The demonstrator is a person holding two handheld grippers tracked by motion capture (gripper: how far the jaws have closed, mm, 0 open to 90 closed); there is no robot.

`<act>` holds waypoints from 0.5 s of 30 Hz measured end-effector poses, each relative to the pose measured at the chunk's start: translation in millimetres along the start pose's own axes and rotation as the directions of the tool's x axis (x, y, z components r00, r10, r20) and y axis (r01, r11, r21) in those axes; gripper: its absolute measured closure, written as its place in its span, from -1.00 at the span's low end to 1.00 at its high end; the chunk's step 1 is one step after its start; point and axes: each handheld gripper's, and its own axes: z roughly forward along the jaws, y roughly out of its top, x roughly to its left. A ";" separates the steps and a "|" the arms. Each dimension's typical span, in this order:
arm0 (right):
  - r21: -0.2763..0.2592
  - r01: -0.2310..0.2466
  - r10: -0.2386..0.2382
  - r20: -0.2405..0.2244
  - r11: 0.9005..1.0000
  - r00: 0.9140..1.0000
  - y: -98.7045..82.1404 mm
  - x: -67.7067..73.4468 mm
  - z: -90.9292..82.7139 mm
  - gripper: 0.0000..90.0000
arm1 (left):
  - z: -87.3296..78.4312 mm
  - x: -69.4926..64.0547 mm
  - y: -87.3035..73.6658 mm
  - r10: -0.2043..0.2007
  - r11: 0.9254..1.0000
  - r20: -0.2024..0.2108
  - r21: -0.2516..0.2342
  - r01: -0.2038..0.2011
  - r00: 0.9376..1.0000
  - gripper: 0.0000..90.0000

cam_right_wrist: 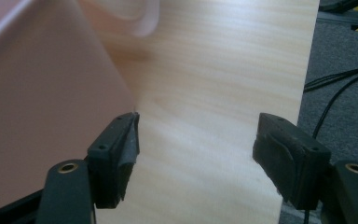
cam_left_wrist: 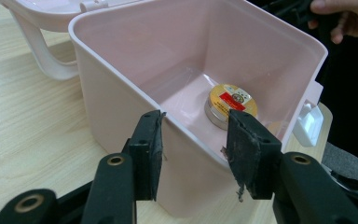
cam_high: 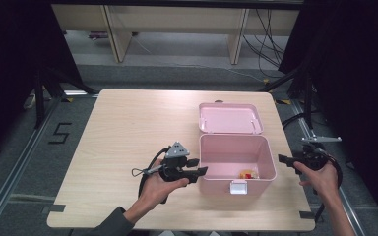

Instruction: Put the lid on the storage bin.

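On the left half of the pale wooden surface [cam_high: 138, 128], bare wood. Near the middle, close to the near edge, the left hand [cam_high: 160, 187] wrapped around the left tool [cam_high: 202, 167], pointing right at the pink box [cam_high: 216, 184]. Closed on the box's left wall close to its near corner: 1 black pad against the outside of the wall, the other at the rim by the corner, seen in the left gripper view.

Right of centre, standing upright on the surface, the open pink box itself. Hinged back behind it, toward the far side, the lid [cam_high: 230, 118], lying flat with its inside facing up. On the near wall, hanging down, a white latch [cam_high: 238, 187]. Inside, on the floor toward the near right corner, 1 round tin [cam_left_wrist: 230, 102] with a gold top and a red label, lying flat, touched by neither tool.

Just past the box's right wall, above the right edge of the surface, the right tool [cam_high: 281, 160] in the right hand [cam_high: 320, 179], pointing left toward the box but apart from it. Open wide, with nothing between the 2 jaws except bare wood below, in the right gripper view.
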 end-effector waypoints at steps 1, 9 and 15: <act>0.004 0.006 -0.006 0.004 1.000 1.000 3.7 -0.4 1.0 -0.25 | -0.1 0.1 0.0 -0.001 1.000 0.001 0.002 0.001 1.000 0.23; -0.018 0.033 -0.033 0.000 0.999 0.999 33.5 -1.7 8.0 -0.23 | -0.2 -1.9 0.2 0.002 1.000 -0.018 0.007 -0.002 1.000 0.25; -0.030 0.068 -0.068 -0.008 0.997 0.998 53.3 -4.8 11.1 -0.20 | 0.0 -2.3 -0.1 0.001 1.000 -0.024 0.004 -0.001 1.000 0.25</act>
